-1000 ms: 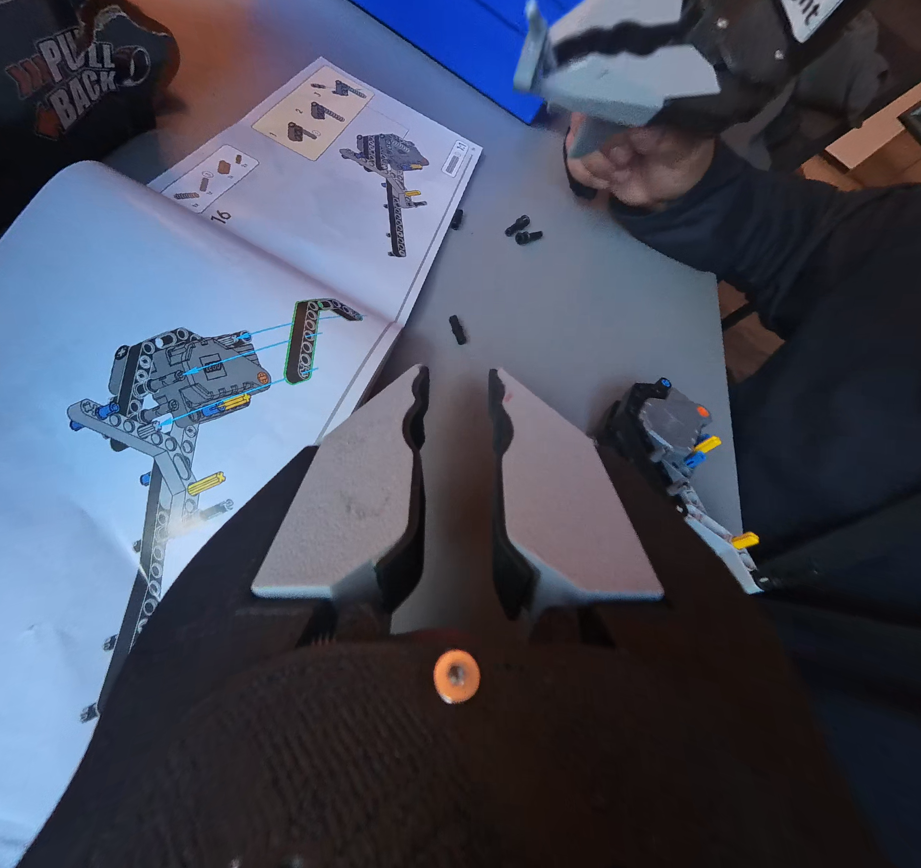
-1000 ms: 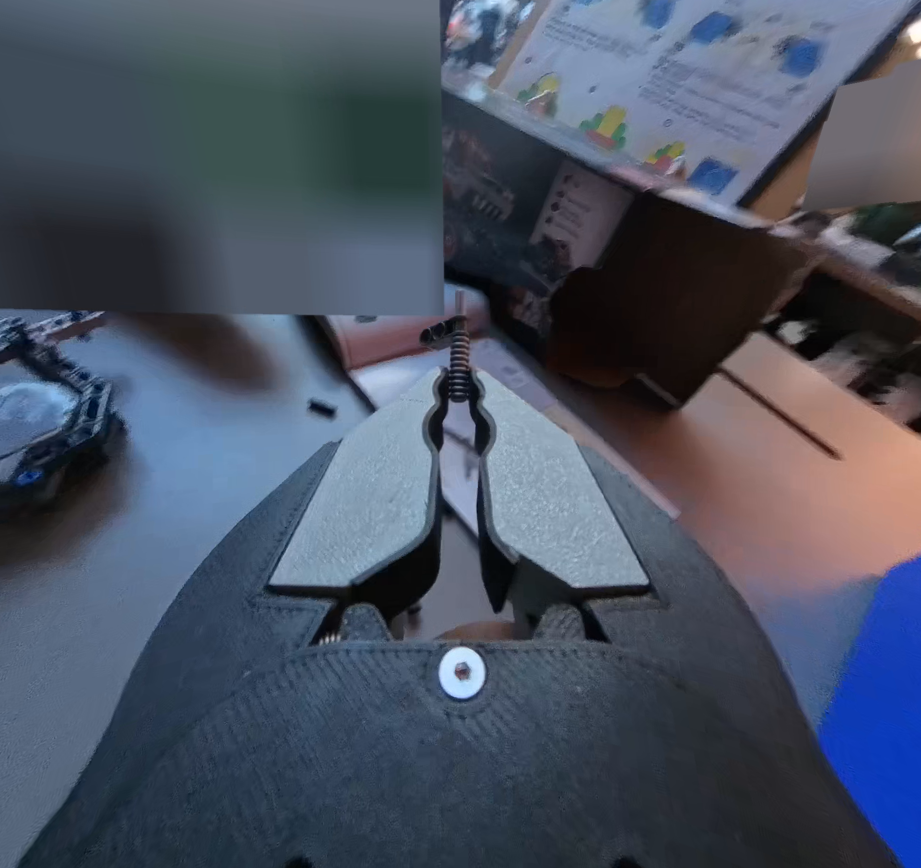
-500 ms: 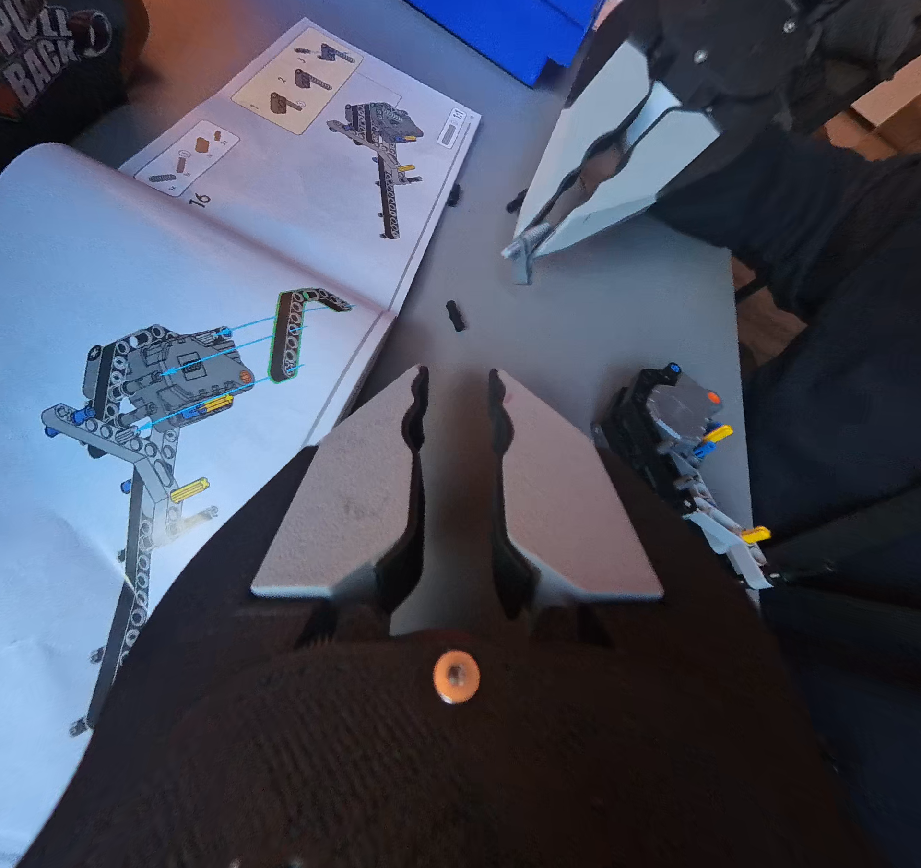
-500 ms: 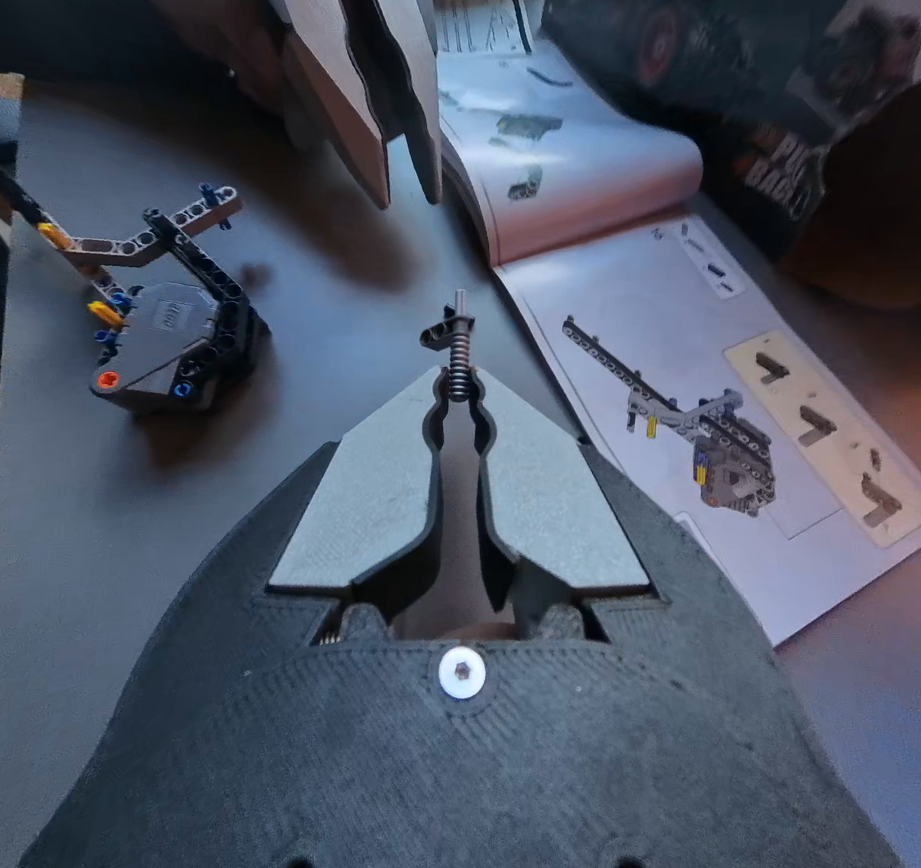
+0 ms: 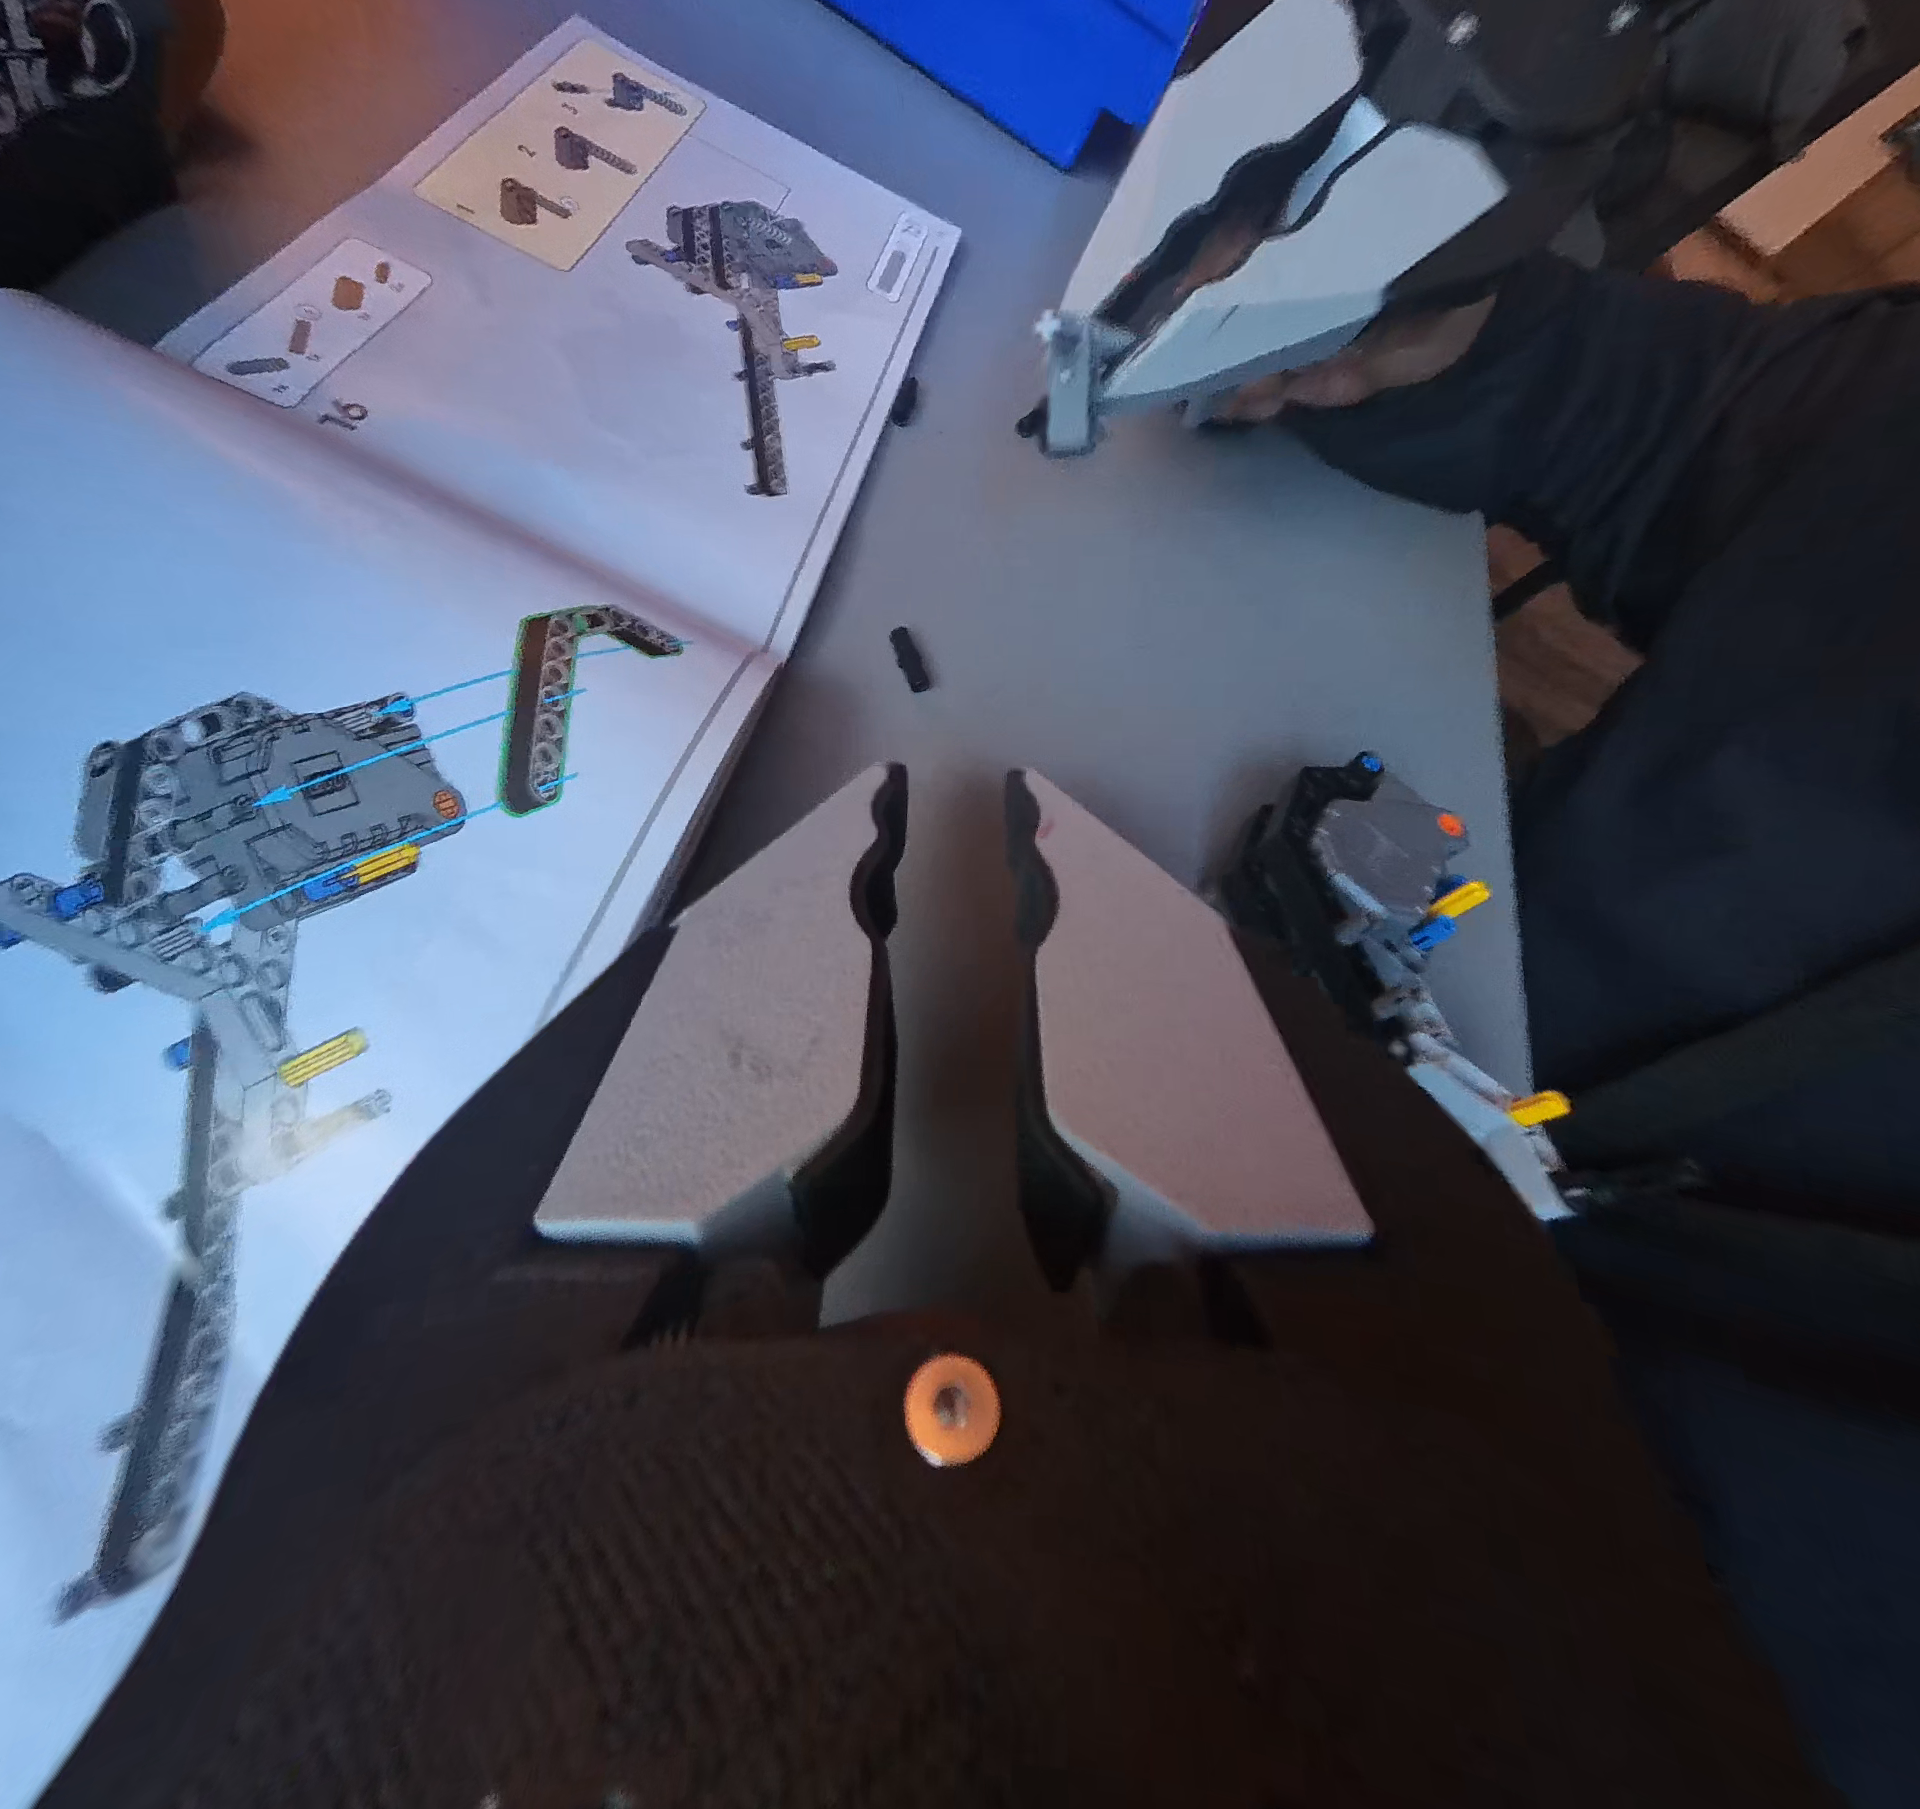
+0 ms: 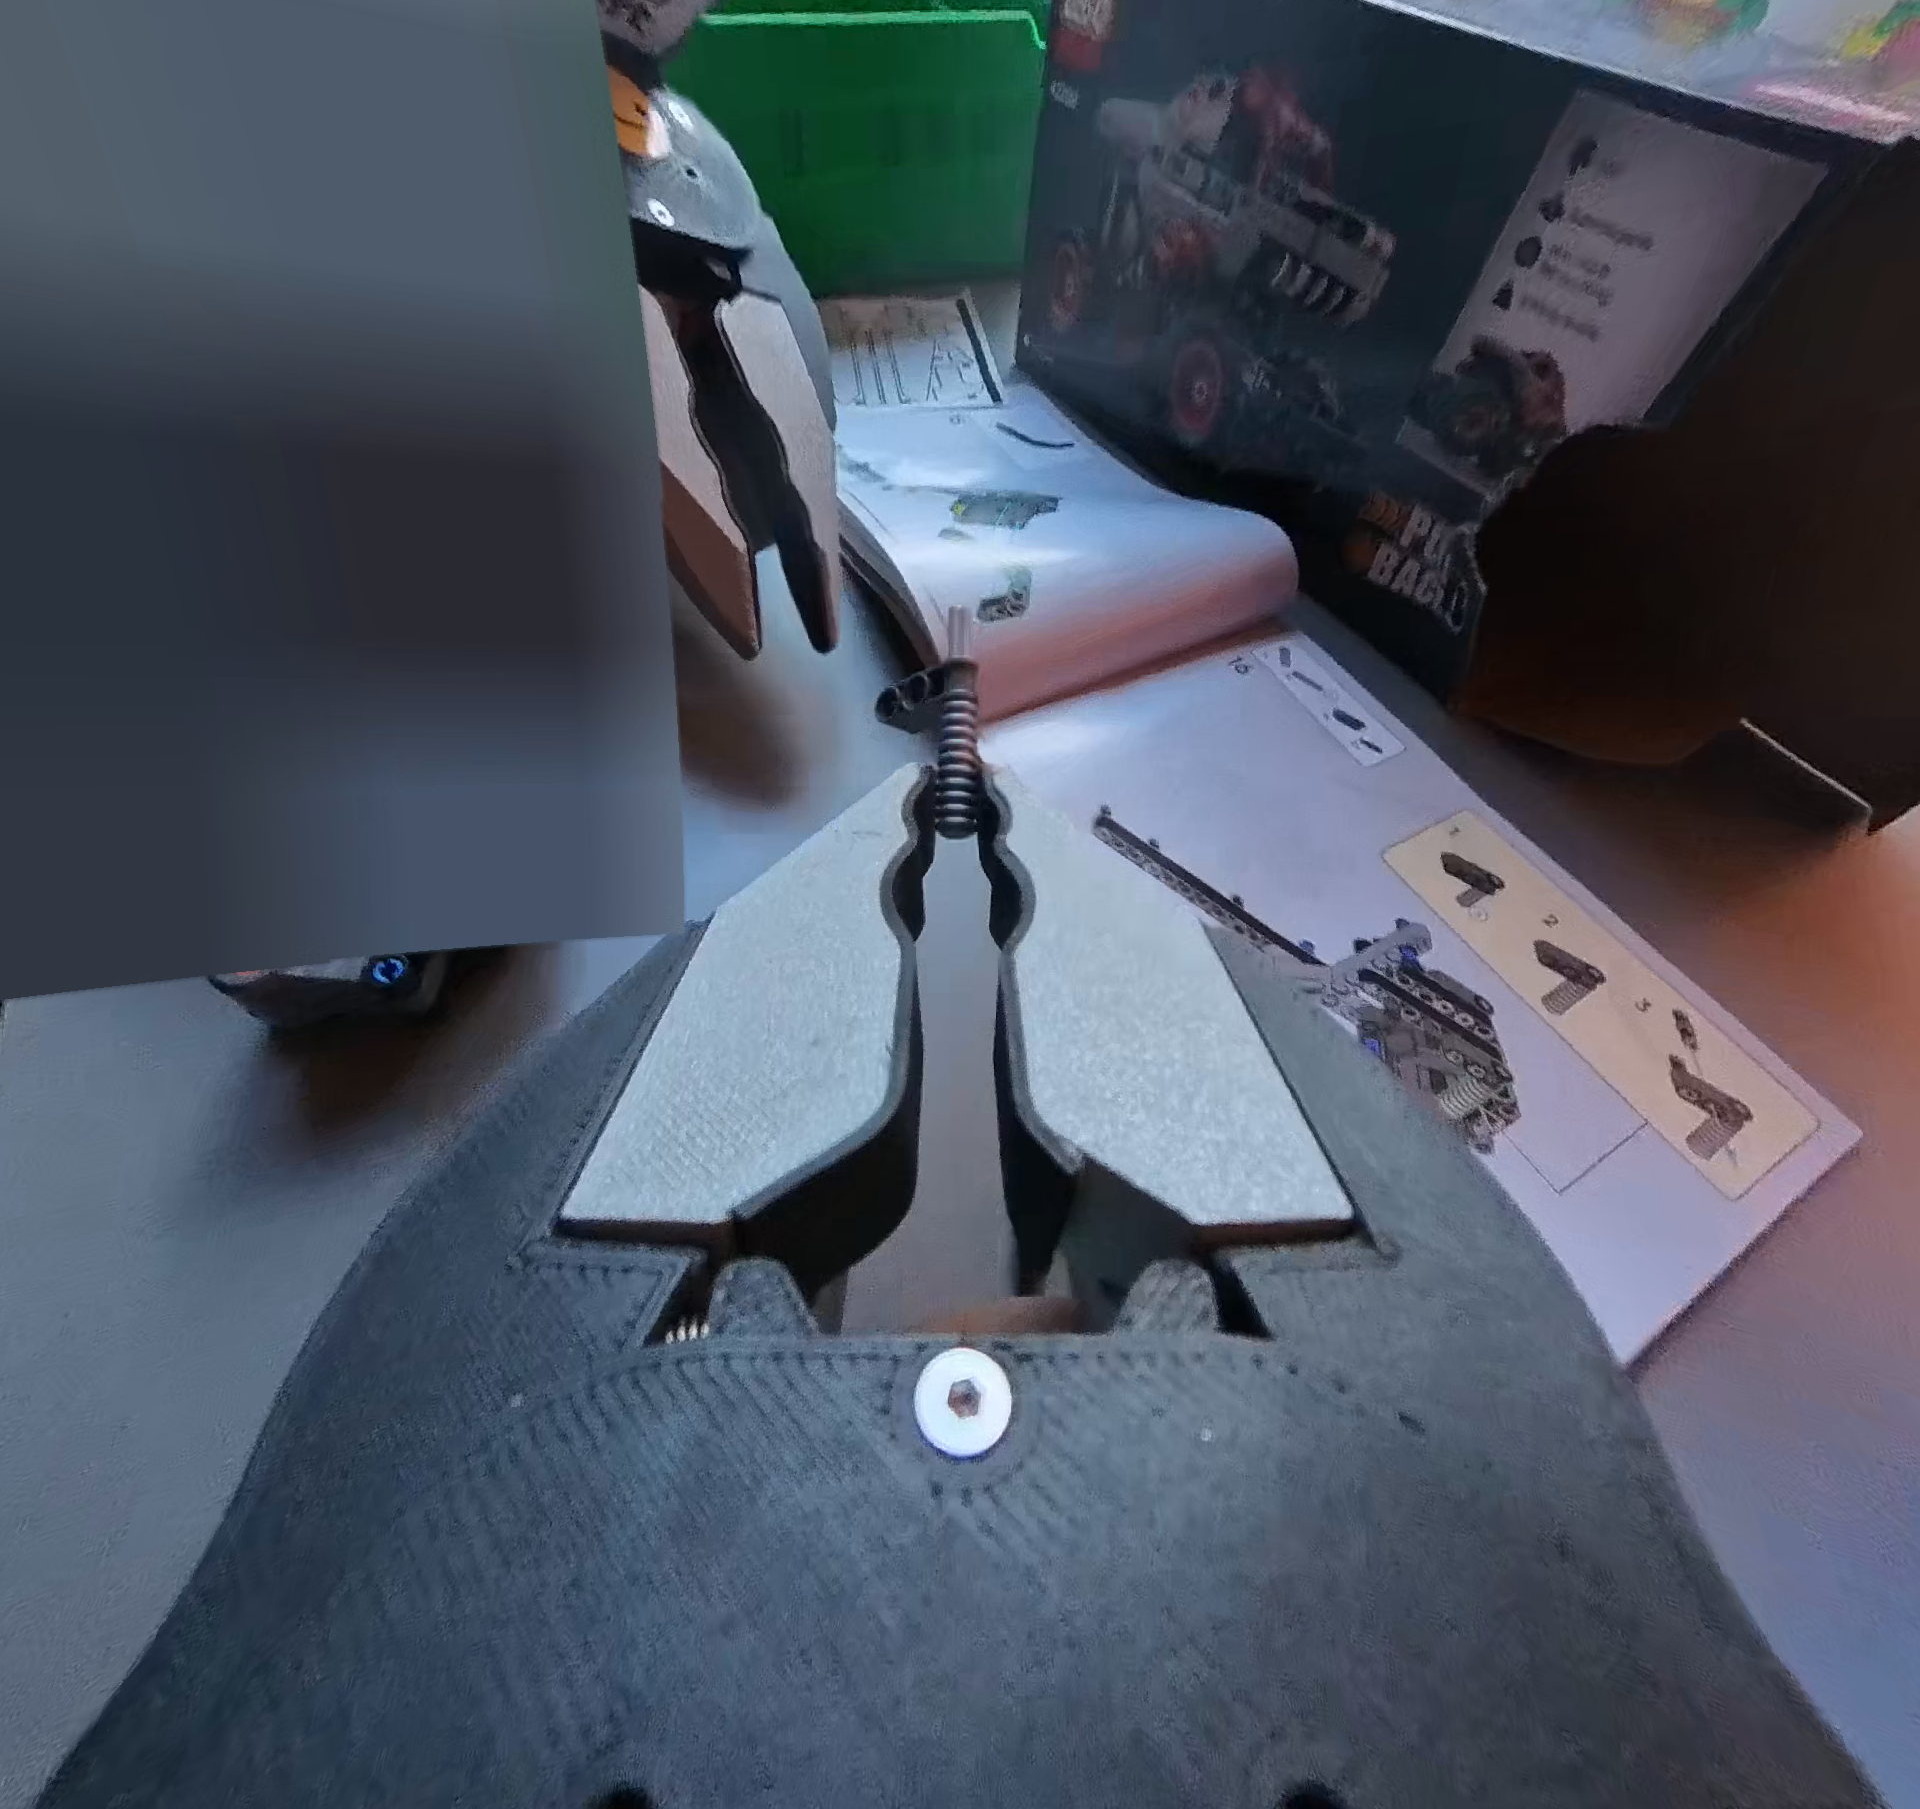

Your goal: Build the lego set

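White pages of the open instruction booklet (image 5: 436,533) cover the left of the grey worktop (image 5: 1195,616). Right of its edge lies a small black pin (image 5: 909,660), just ahead of the left tool (image 5: 953,793), whose jaws stand narrowly apart and empty. Further right, near the worktop's edge, rests the part-built lego model (image 5: 1371,886). Beyond it, the right tool (image 6: 958,803) pinches a spring-wrapped axle piece (image 6: 951,741) at its tips.

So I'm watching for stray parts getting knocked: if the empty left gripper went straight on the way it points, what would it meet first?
Probably the small black pin lying on the grey table, just ahead of the open left gripper. Depth is unclear, so it might pass over it.
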`<action>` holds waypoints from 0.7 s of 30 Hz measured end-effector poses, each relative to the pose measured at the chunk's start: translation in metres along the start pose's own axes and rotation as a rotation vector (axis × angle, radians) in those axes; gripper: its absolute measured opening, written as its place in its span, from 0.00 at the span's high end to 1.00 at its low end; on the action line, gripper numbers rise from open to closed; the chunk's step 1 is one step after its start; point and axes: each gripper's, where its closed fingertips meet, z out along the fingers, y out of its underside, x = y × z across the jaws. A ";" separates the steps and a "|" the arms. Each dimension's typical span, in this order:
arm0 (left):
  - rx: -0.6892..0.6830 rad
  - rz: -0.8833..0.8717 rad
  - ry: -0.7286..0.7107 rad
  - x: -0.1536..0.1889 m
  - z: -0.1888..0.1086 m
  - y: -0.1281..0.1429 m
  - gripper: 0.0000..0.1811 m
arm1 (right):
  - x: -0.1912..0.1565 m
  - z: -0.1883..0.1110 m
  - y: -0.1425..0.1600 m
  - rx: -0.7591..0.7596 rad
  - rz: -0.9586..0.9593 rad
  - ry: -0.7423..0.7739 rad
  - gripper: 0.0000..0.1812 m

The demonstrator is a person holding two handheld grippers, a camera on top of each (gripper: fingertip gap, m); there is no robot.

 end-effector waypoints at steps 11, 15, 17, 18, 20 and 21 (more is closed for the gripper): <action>0.158 -0.101 0.142 0.020 -0.001 -0.023 0.91 | -0.024 0.019 -0.019 0.070 0.063 -0.089 0.98; 0.199 -0.129 0.206 0.027 -0.002 -0.029 0.87 | -0.032 0.026 -0.023 0.073 0.065 -0.088 0.98; 0.222 -0.147 0.239 0.030 -0.004 -0.031 0.87 | -0.038 0.031 -0.024 0.066 0.054 -0.084 0.97; 0.236 -0.150 0.268 0.033 -0.006 -0.033 0.89 | -0.039 0.033 -0.023 0.056 0.042 -0.072 0.98; 0.251 -0.149 0.295 0.036 -0.009 -0.035 0.93 | -0.041 0.035 -0.023 0.045 0.011 -0.052 0.98; 0.253 -0.141 0.286 0.036 -0.009 -0.035 0.96 | -0.042 0.035 -0.022 0.042 -0.005 -0.052 0.98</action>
